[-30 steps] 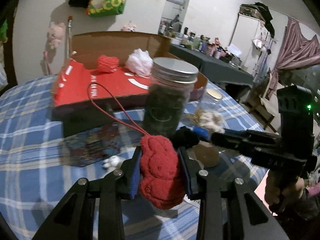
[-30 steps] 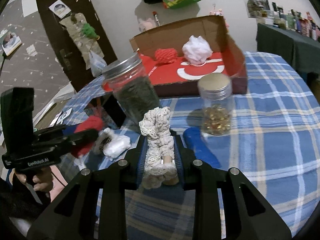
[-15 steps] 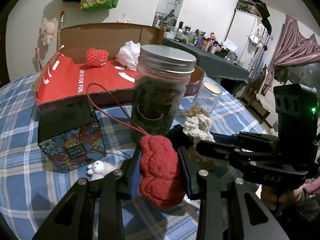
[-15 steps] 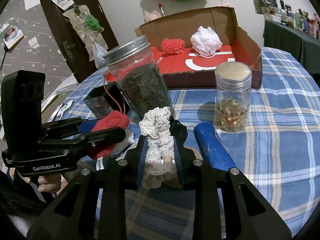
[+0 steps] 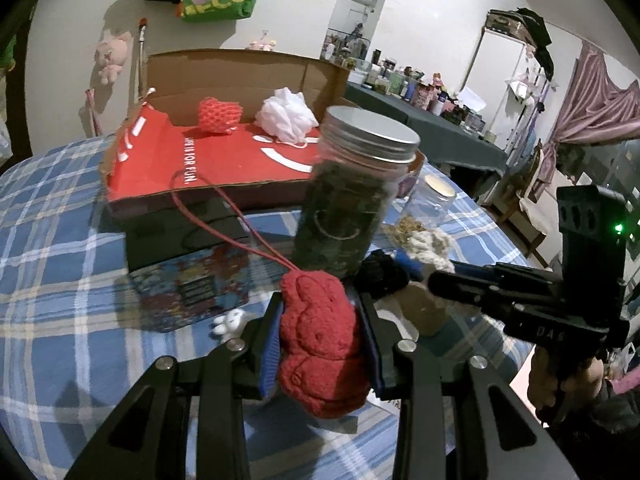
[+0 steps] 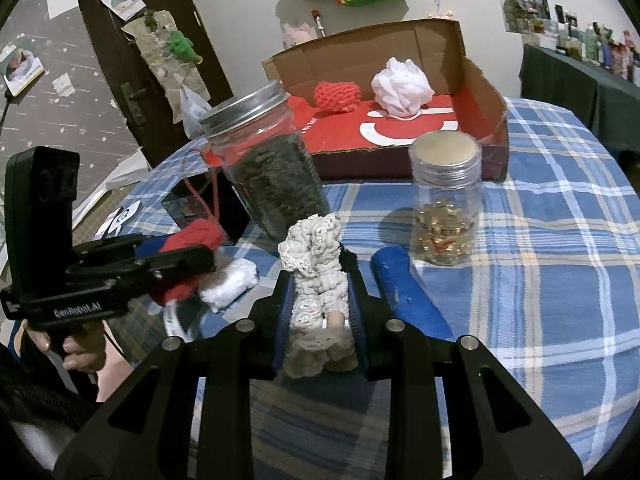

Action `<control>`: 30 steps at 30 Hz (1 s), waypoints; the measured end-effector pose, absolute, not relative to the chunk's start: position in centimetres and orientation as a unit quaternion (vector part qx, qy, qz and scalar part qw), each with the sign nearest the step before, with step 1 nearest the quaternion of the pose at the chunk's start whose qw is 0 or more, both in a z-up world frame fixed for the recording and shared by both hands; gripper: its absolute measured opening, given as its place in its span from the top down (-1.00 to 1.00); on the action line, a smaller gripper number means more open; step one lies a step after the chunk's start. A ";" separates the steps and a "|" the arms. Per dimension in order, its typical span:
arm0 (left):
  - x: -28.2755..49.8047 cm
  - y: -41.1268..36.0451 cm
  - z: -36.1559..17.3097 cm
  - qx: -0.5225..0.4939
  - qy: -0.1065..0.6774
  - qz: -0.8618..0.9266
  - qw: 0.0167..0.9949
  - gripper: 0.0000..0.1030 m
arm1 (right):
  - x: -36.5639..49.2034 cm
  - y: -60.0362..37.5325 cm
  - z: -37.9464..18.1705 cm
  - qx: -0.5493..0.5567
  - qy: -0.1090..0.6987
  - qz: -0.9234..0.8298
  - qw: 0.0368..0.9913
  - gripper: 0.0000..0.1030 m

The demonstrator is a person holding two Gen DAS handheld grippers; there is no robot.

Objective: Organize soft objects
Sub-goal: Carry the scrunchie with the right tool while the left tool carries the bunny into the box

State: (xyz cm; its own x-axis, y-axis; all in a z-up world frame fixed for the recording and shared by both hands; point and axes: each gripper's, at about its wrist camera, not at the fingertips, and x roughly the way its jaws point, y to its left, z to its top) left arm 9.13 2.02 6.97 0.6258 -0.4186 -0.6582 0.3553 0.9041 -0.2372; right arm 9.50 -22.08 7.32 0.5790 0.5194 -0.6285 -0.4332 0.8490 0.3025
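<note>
My left gripper (image 5: 320, 334) is shut on a red knitted toy (image 5: 320, 344) whose red cord loops back toward the box. In the right wrist view that gripper (image 6: 192, 258) shows at the left with the red toy (image 6: 192, 240). My right gripper (image 6: 318, 300) is shut on a cream crocheted piece (image 6: 316, 268); from the left wrist view it (image 5: 440, 276) comes in from the right with the cream piece (image 5: 430, 244). A cardboard box (image 6: 484, 92) with a red floor holds a red net ball (image 6: 336, 96) and a white mesh pouf (image 6: 400, 86).
A tall jar (image 6: 264, 160) of dark leaves stands right before both grippers, a small jar (image 6: 446, 204) of golden bits to its right. A blue roll (image 6: 404, 296), a white plush (image 6: 232, 284) and a dark printed box (image 5: 188, 264) lie on the blue checked tablecloth (image 6: 560, 280).
The left wrist view has shifted slightly about the tall jar and the box. Both grips are unchanged, and the right gripper stays where it was.
</note>
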 end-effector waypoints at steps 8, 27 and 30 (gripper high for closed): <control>8.4 4.8 7.2 -0.052 0.379 -0.184 0.905 0.28 | 9.3 -23.7 7.8 0.053 0.368 0.245 0.896 0.50; 9.3 13.5 6.8 -0.078 0.378 -0.113 0.916 0.28 | 10.3 -28.3 7.4 0.040 0.387 0.187 0.902 0.50; 10.0 14.1 6.5 -0.081 0.380 -0.113 0.914 0.28 | 10.6 -28.8 7.3 0.042 0.390 0.183 0.901 0.50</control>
State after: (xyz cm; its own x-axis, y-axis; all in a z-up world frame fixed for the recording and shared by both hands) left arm 9.96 14.14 6.48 0.6857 -0.2681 -0.6767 0.1452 0.9614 -0.2338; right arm 10.64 -28.78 7.32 0.6285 0.3620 -0.6885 -0.2961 0.9298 0.2186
